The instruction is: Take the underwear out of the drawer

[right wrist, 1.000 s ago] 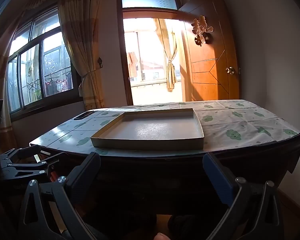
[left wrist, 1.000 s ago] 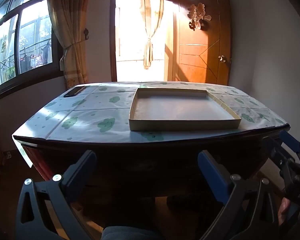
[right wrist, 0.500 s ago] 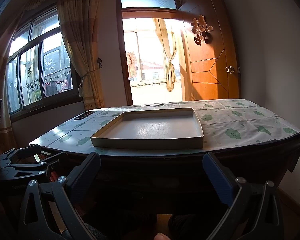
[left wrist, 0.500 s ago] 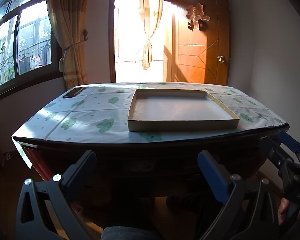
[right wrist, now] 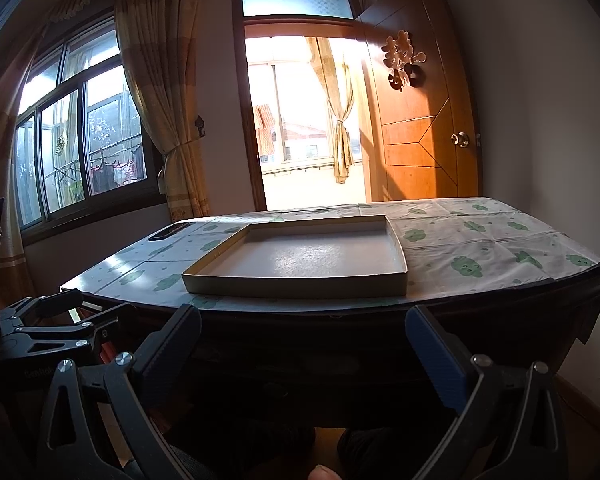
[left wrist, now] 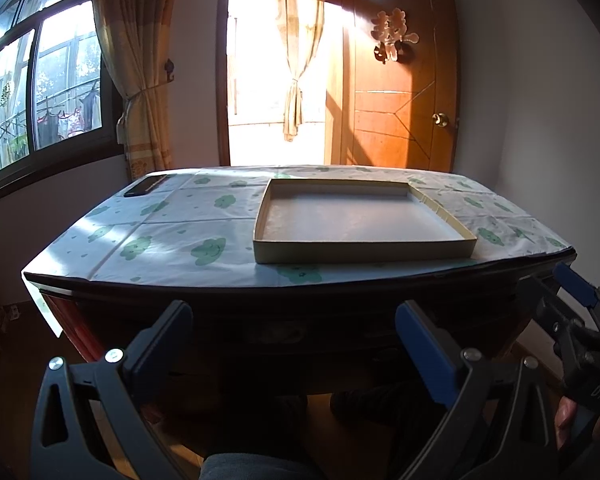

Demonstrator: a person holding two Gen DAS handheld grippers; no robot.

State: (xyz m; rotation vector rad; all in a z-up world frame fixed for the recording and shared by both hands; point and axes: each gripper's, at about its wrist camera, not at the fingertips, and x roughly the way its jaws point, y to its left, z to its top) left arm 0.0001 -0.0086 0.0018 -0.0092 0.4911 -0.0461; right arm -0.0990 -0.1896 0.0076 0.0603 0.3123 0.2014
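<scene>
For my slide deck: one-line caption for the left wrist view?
Open left gripper held low before a table bearing a shallow empty box; right gripper alongside.

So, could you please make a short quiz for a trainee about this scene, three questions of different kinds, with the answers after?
1. True or false: the left gripper and the right gripper are both open and hold nothing.
2. What lies inside the shallow tray on the table? A) underwear B) a phone C) nothing visible
3. Fill in: the dark phone lies near the table's far ____ corner.

Key:
1. True; both are below the table edge.
2. C; only its bare bottom shows.
3. Left, on the window side, apart from the tray.
</scene>
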